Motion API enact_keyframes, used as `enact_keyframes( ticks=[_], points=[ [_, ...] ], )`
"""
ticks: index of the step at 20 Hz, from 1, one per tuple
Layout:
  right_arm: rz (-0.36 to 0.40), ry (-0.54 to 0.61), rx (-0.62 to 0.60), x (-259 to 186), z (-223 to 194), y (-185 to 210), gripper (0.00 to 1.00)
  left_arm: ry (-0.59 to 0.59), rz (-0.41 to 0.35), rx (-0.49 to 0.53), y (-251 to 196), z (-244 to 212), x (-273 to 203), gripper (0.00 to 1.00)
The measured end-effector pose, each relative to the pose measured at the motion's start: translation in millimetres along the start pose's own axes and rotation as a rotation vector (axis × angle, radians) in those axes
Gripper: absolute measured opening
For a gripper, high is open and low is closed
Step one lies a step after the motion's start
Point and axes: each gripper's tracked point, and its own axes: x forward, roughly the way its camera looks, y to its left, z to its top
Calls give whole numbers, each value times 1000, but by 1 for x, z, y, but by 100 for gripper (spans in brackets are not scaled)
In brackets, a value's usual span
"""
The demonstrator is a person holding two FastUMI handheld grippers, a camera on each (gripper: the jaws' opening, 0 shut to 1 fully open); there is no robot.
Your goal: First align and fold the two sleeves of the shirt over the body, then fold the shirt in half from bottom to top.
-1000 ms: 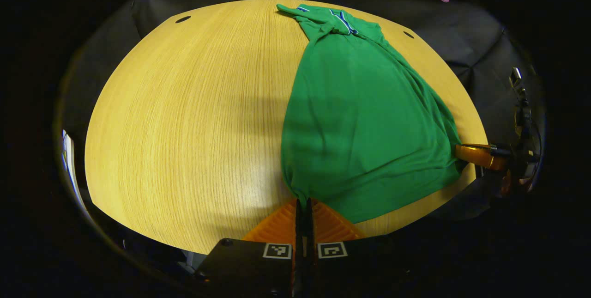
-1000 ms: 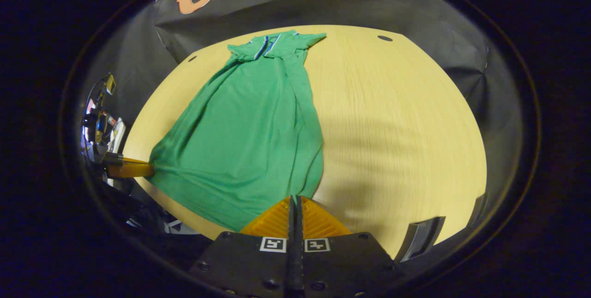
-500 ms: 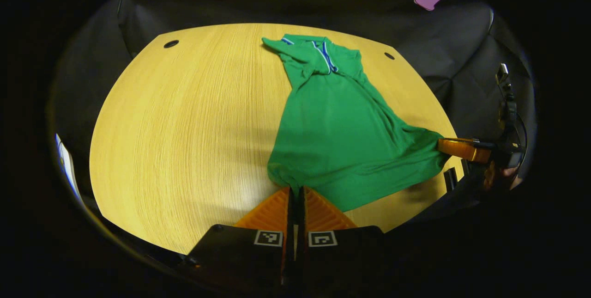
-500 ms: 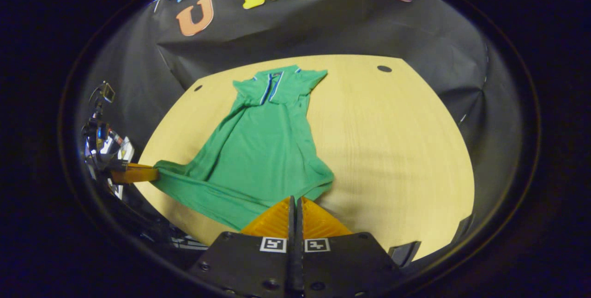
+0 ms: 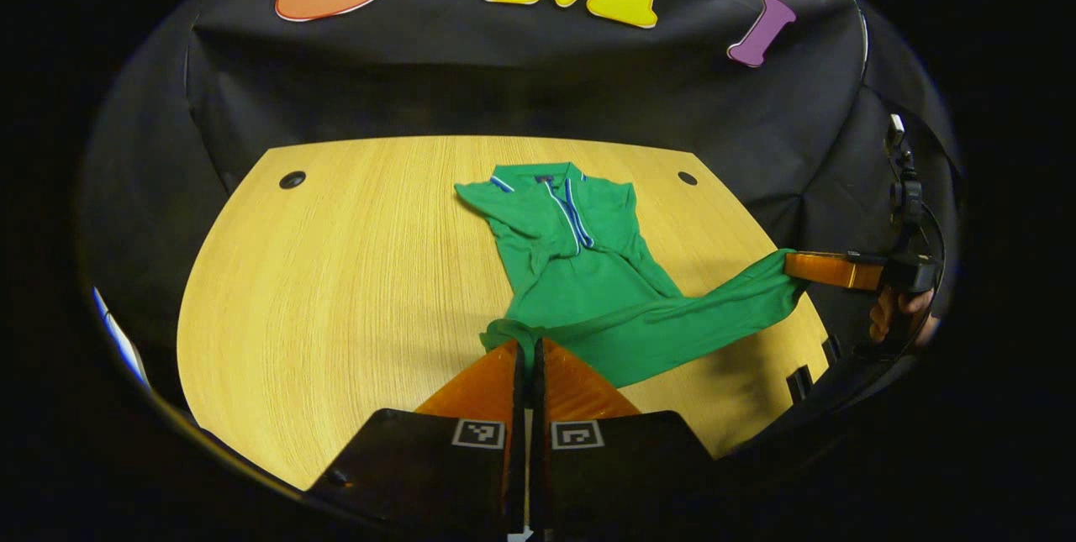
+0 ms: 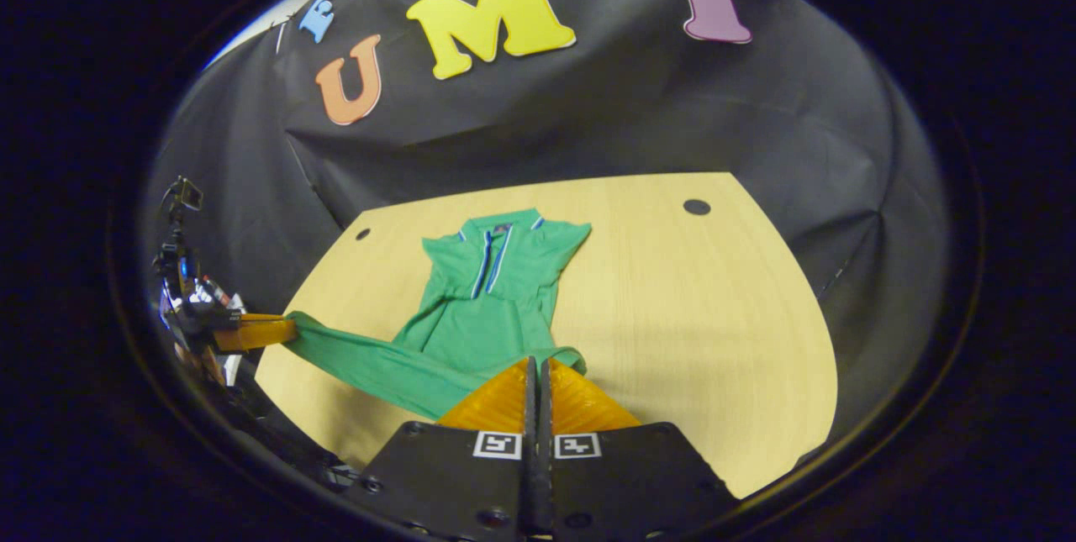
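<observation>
Both tongs, left (image 5: 528, 349) and right (image 6: 538, 367), pinch the hem corners of the green polo shirt (image 5: 580, 273), lifted above the wooden table's (image 5: 336, 273) near edge; carry them level to the collar at the far edge.

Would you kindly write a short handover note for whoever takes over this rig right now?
Left claw: shut on the shirt hem, one bottom corner.
Right claw: shut on the other bottom corner.
Shirt: collar end flat on the table, hem lifted and stretched between the claws.
Done: both sleeves folded over the body.
Left: carry the hem up to the collar, lay it flat, release.
</observation>
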Motion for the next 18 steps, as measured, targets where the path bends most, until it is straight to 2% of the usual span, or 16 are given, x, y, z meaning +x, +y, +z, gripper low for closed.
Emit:
enact_keyframes(
  ticks=[3,6,12,18],
  points=[
    [7,-52,-4,13,37,1,0,-57,-9,-48,-1,33,17,8],
    [28,-56,-3,30,61,2,0,-100,-16,-115,0,67,32,8],
    [42,-96,-3,73,126,3,0,-164,22,-87,29,130,67,7],
    [40,-129,-36,125,182,-3,0,-206,39,-120,61,182,115,7]
  ],
)
